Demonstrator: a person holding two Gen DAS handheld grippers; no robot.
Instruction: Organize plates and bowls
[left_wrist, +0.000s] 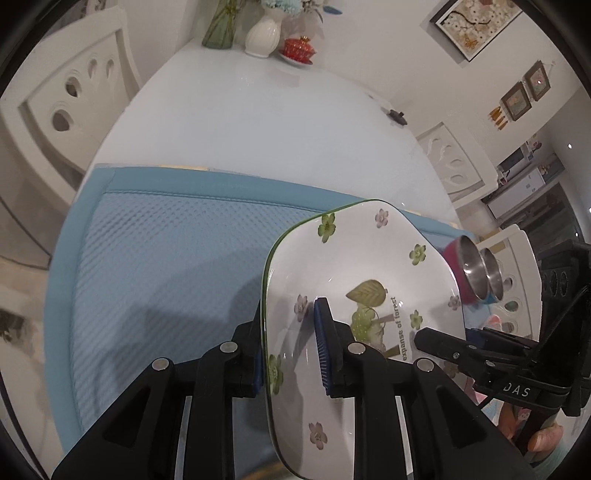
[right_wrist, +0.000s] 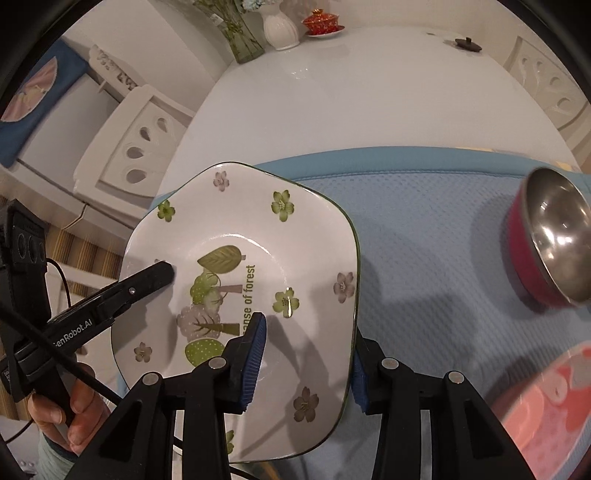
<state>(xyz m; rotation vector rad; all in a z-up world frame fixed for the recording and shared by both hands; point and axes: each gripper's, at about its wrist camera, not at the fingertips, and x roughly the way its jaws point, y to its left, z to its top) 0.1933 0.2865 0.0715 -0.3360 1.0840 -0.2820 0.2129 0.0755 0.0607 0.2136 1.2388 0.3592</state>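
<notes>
A white square plate (left_wrist: 354, 266) with green and mauve flowers and a tree print is held above a blue mat (left_wrist: 166, 266). My left gripper (left_wrist: 291, 354) is shut on the plate's left rim, one finger over it and one under. My right gripper (right_wrist: 306, 362) is shut on the plate's (right_wrist: 258, 229) right rim in the same way. Each gripper shows in the other's view: the right one (left_wrist: 443, 343) and the left one (right_wrist: 147, 280). A steel bowl with a magenta outside (right_wrist: 550, 243) stands on the mat (right_wrist: 424, 251) at the right.
A second steel bowl with a blue outside (left_wrist: 493, 277) sits behind the magenta one (left_wrist: 465, 269). A pink patterned dish (right_wrist: 554, 402) lies at the right front. Vases (left_wrist: 262, 33) and a red lidded cup (left_wrist: 299, 48) stand at the white table's (left_wrist: 258, 122) far end. White chairs (left_wrist: 66, 99) flank it.
</notes>
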